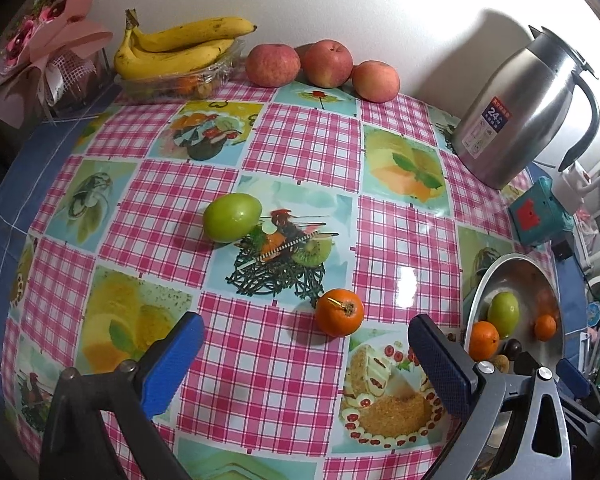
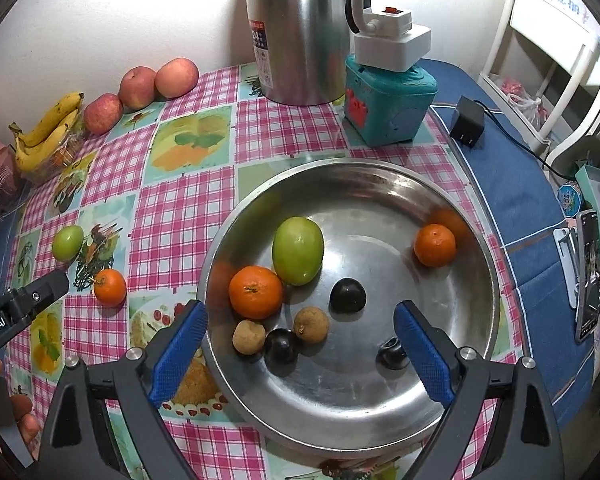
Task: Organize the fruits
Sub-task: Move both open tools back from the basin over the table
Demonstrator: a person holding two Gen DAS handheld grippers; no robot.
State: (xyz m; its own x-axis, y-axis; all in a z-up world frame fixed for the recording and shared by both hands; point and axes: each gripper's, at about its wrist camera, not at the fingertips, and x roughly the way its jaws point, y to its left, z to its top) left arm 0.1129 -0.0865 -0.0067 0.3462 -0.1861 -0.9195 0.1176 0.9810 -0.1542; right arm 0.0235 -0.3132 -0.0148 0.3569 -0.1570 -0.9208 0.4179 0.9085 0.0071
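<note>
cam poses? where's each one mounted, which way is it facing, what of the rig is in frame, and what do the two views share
Left wrist: on the left gripper, angled down at the tablecloth; loose orange and green fruit ahead; its blue fingers show, spread, nothing between.
Right wrist: on the right gripper, angled down into the steel bowl; its blue fingers and the left gripper's body at left show.
Shared: bowl, both loose fruits, apples, bananas, steel jug.

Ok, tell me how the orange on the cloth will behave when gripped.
The orange is round, so a nudge would probably roll it on the glossy cloth. Its peel looks firm, likely taking a gentle pinch. It is small, so probably light.
</note>
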